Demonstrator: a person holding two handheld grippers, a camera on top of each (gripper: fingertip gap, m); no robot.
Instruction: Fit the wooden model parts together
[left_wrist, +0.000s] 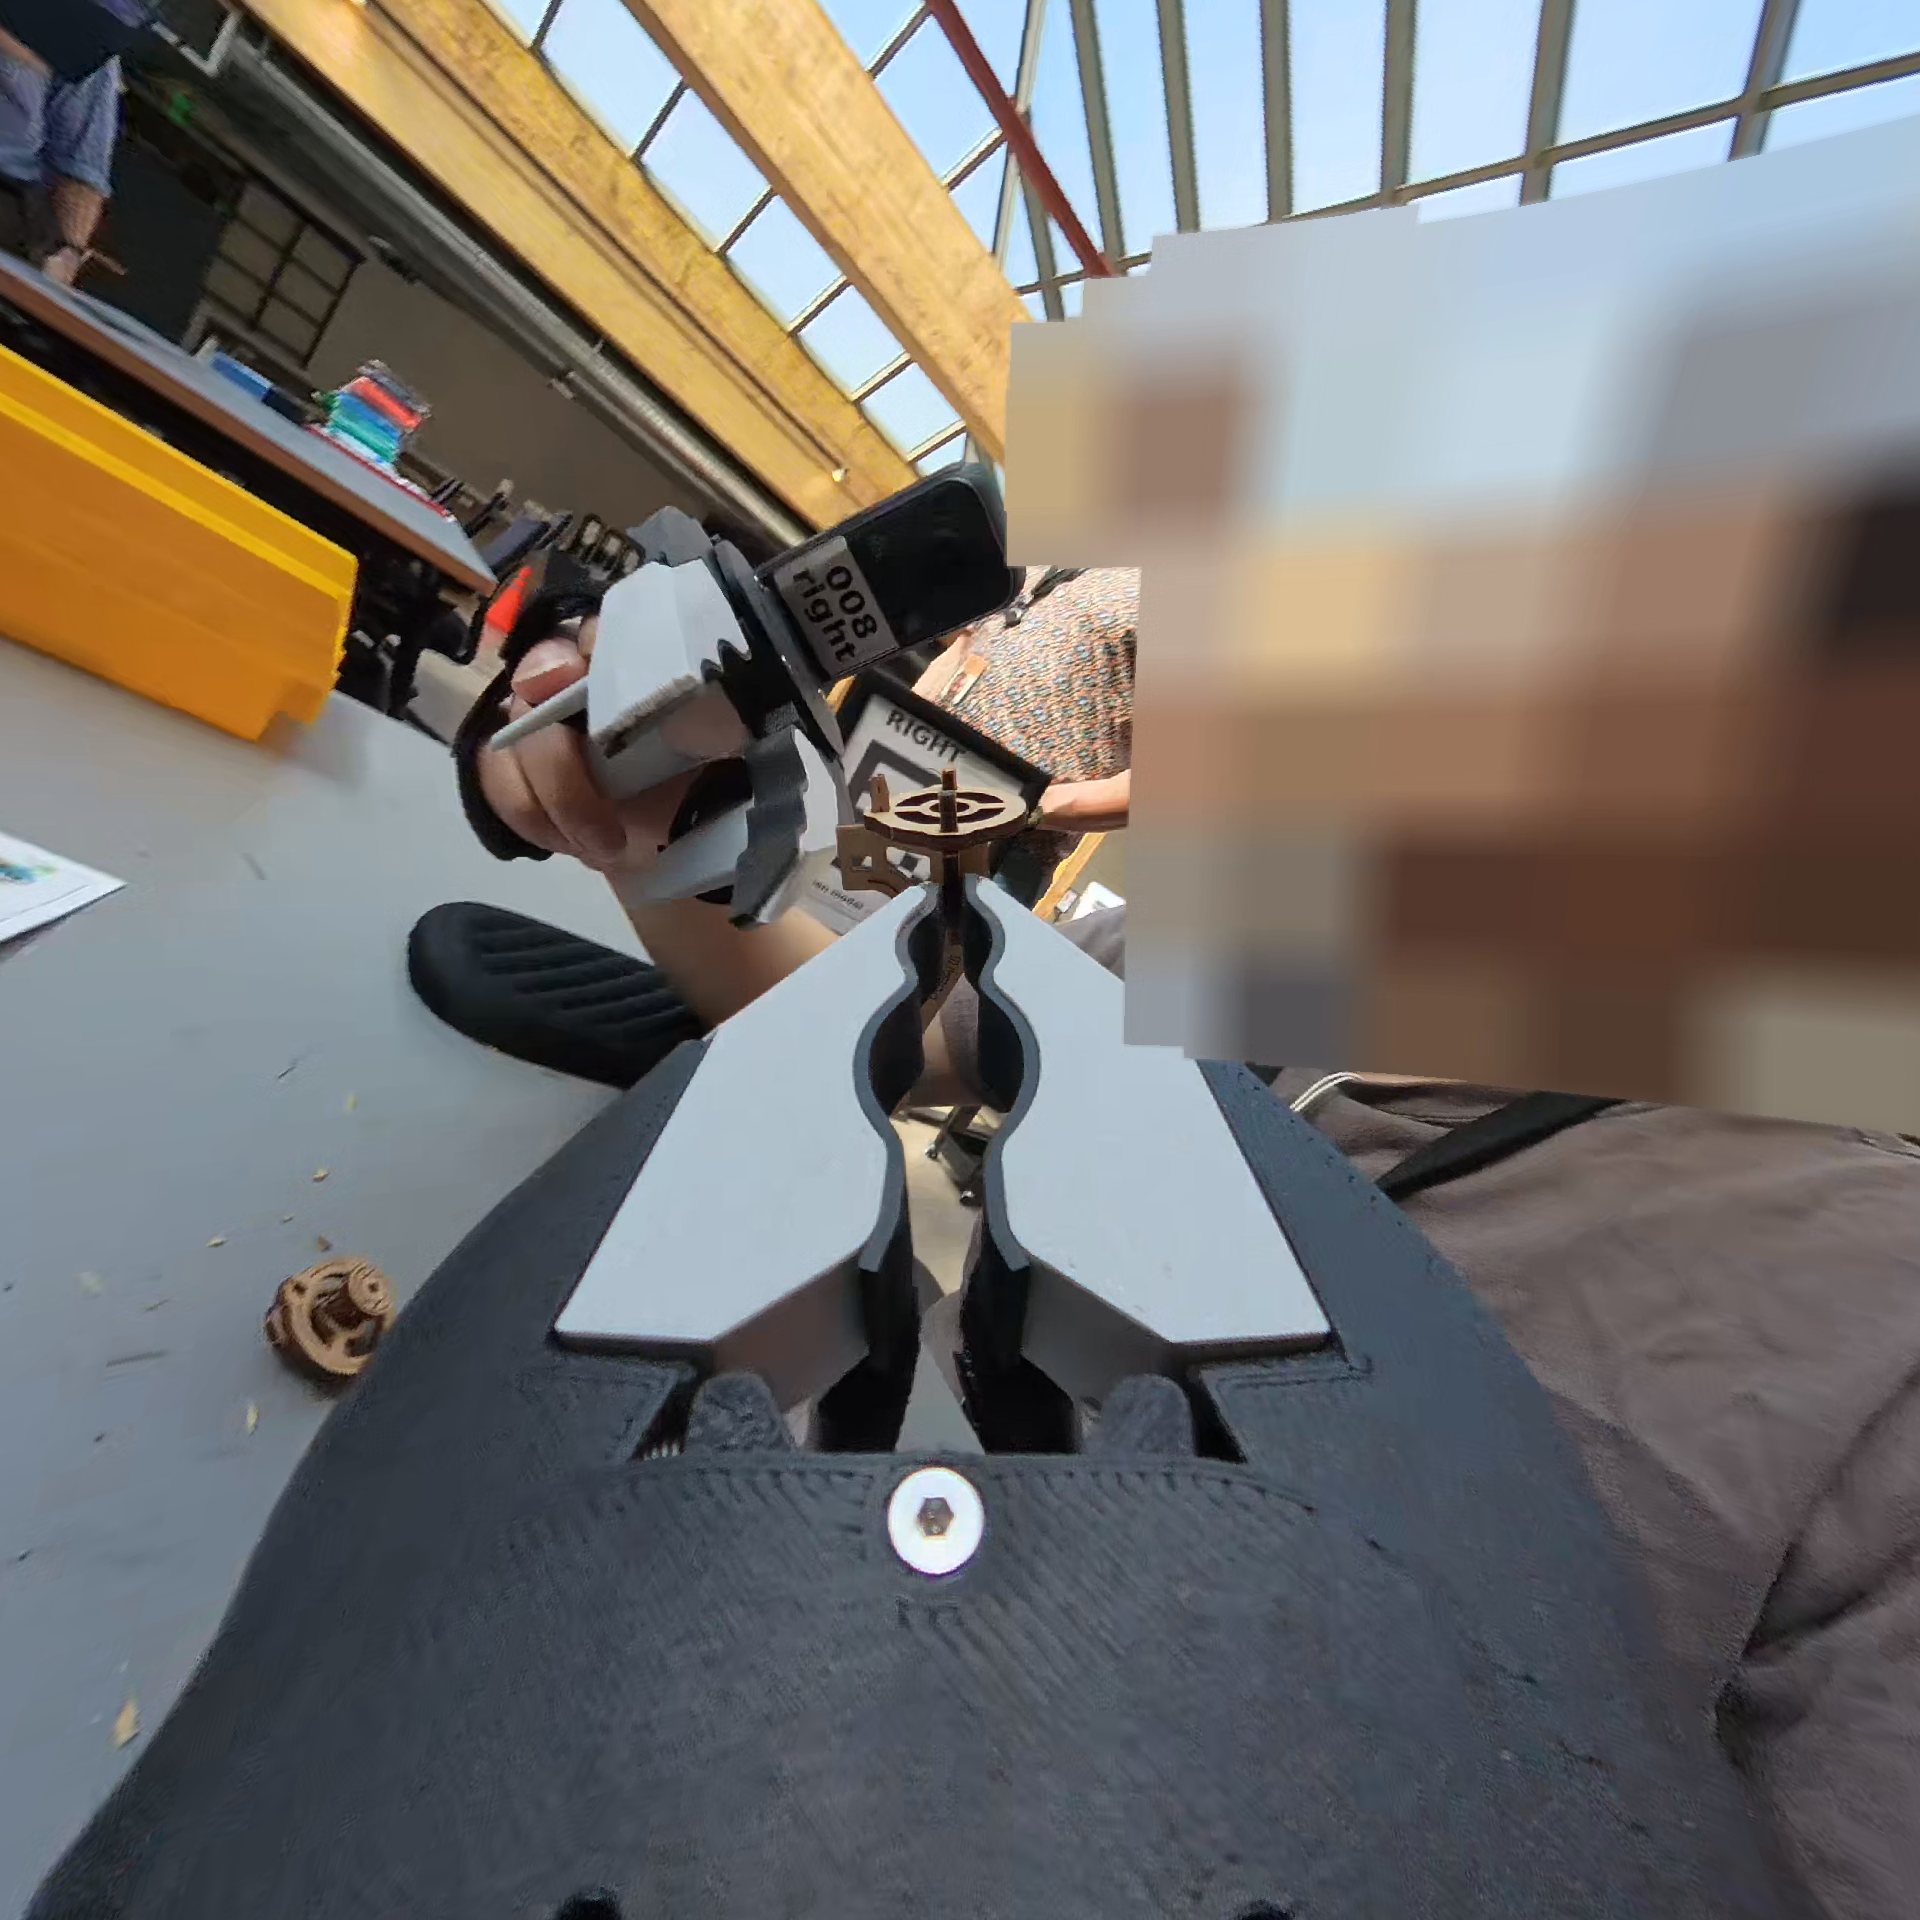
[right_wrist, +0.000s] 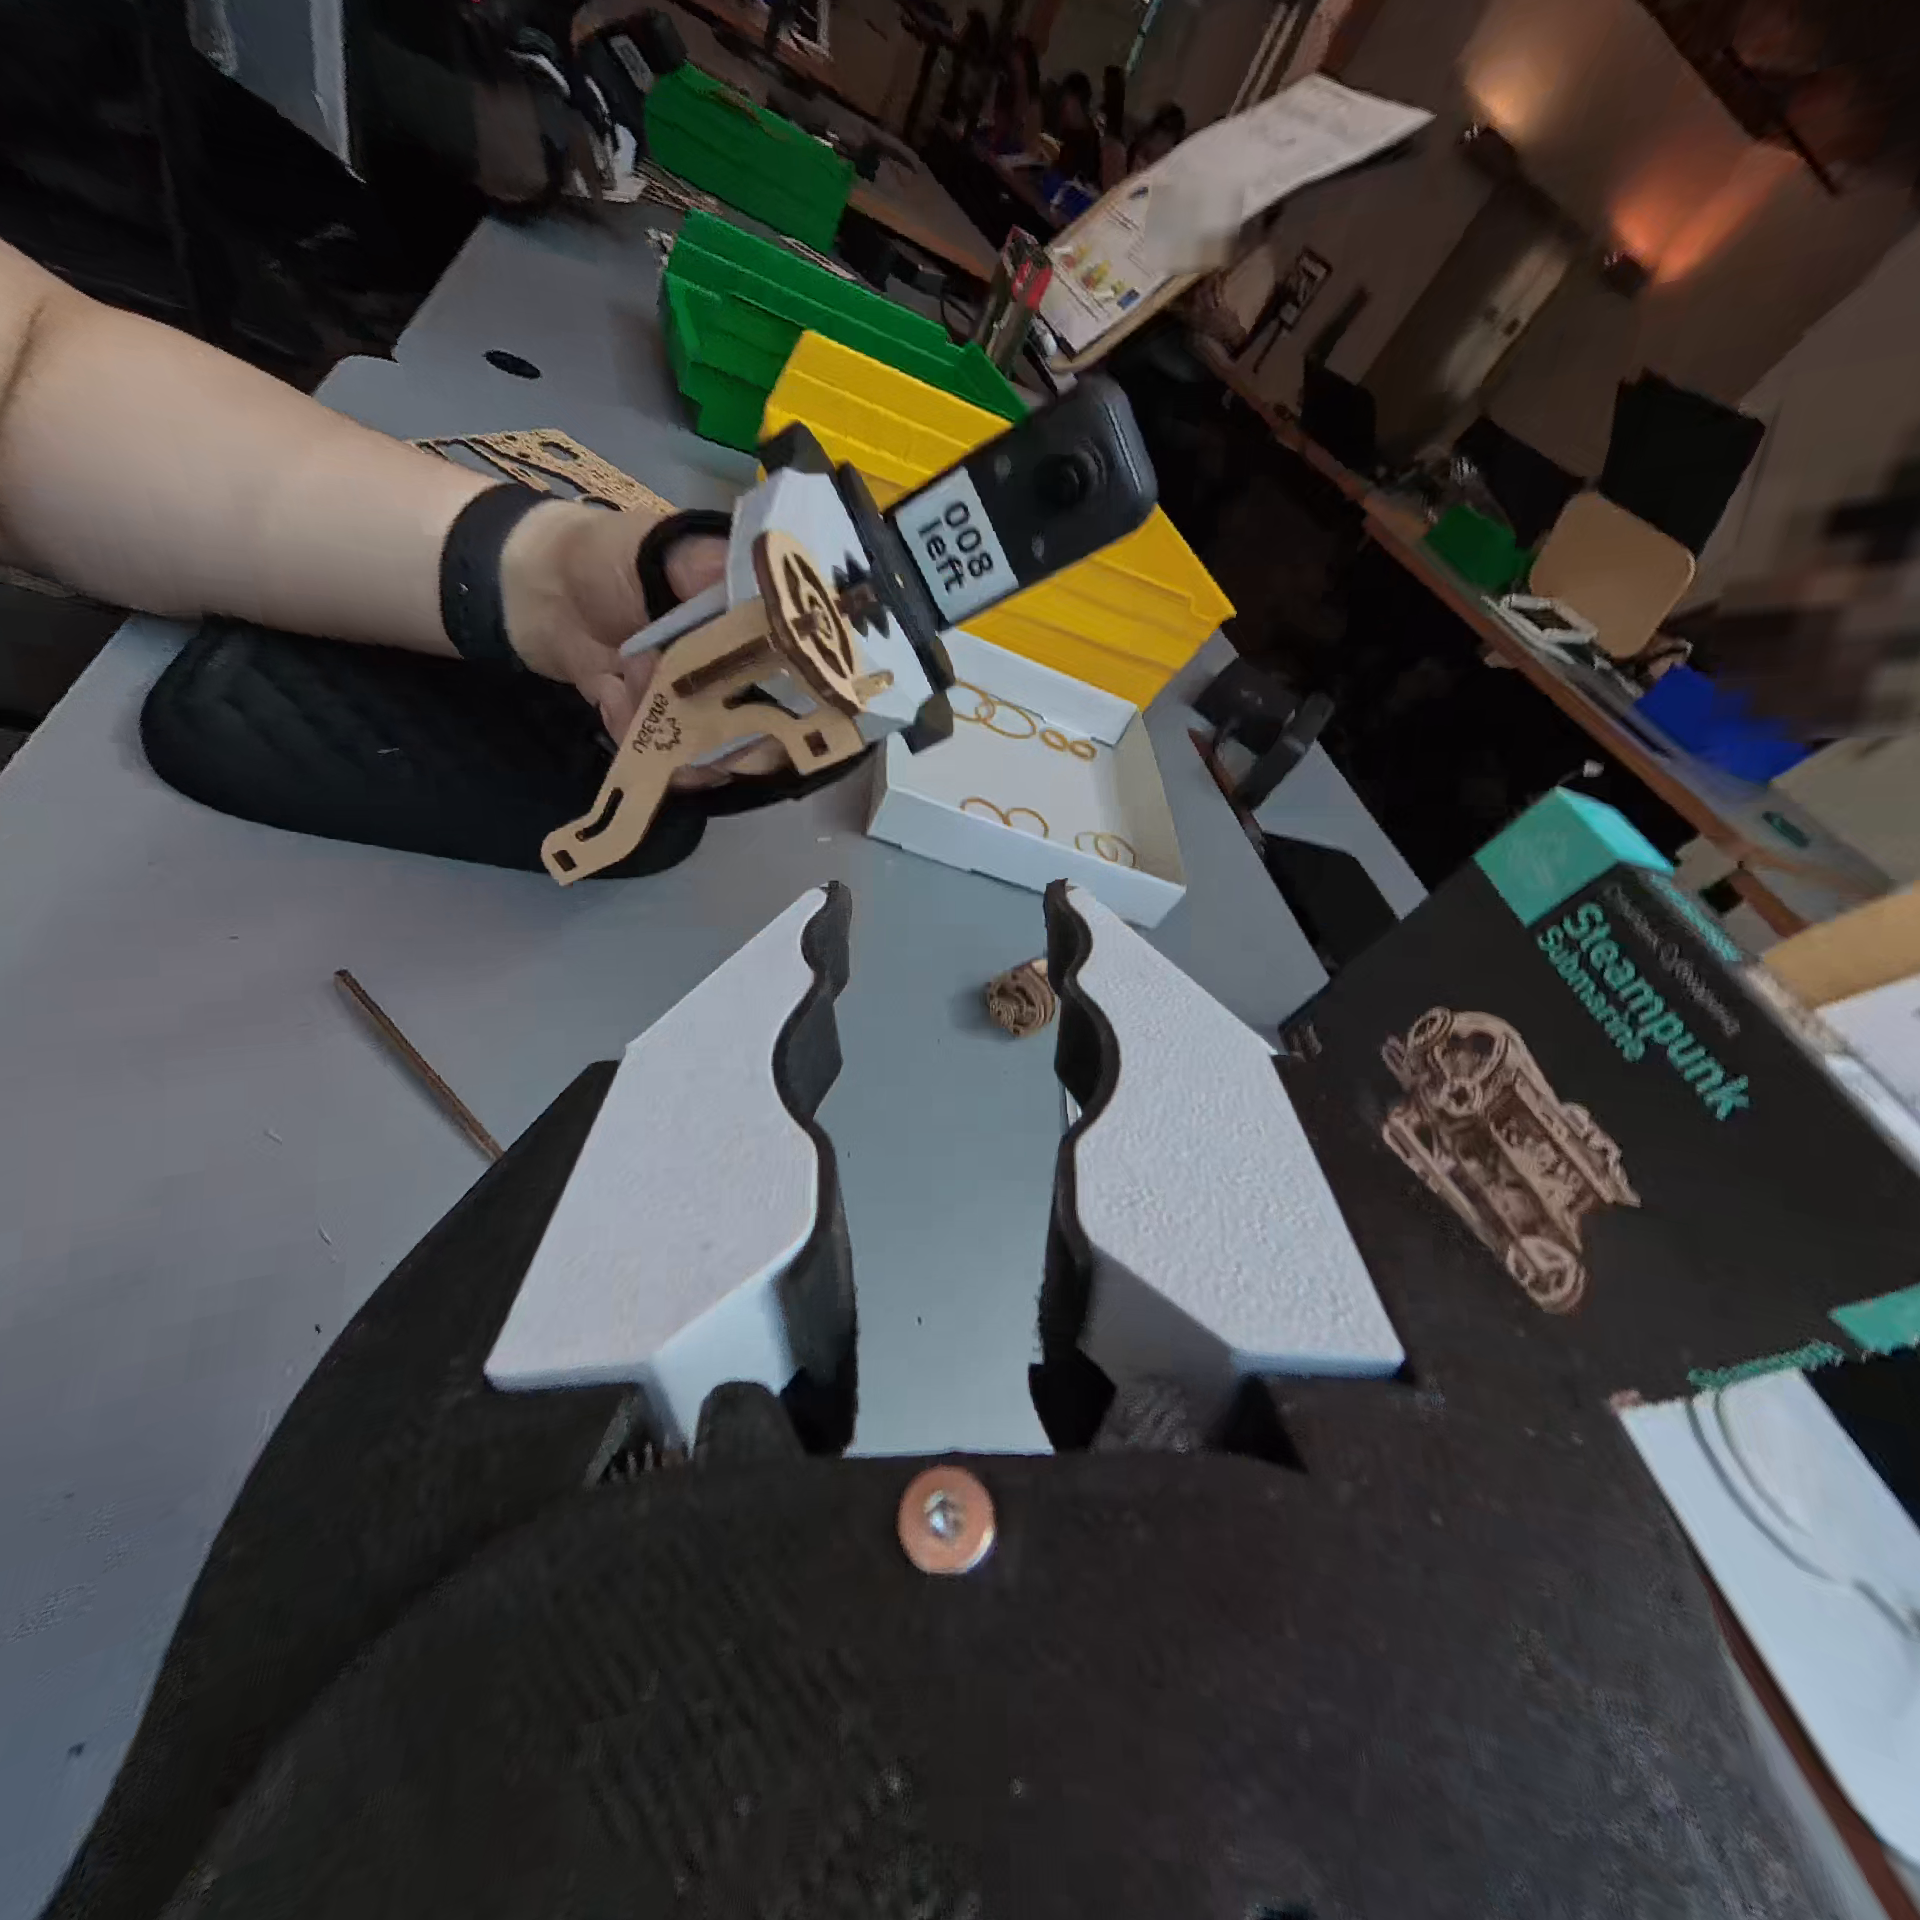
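My left gripper (left_wrist: 948, 906) is shut on the flat arm of a wooden model assembly (left_wrist: 940, 819), a spoked wheel on an axle, held up in the air. From the right wrist view the same assembly (right_wrist: 727, 686) shows its wheel and its long curved arm sticking out of the left gripper (right_wrist: 842, 623). My right gripper (right_wrist: 943, 904) is open and empty, above the grey table (right_wrist: 208, 1039). It also shows in the left wrist view (left_wrist: 665, 790), beside the assembly. A small wooden gear cluster (right_wrist: 1020, 997) lies on the table (left_wrist: 330, 1317).
A black wrist pad (right_wrist: 364, 748) lies under the left hand. A thin wooden stick (right_wrist: 416, 1060), a white box with rubber bands (right_wrist: 1029, 821), the dark kit box (right_wrist: 1558, 1122), a punched wooden sheet (right_wrist: 540, 462), and yellow (right_wrist: 1091, 582) and green bins (right_wrist: 790, 291) are around. Tip to tip, the grippers are about 6 centimeters apart.
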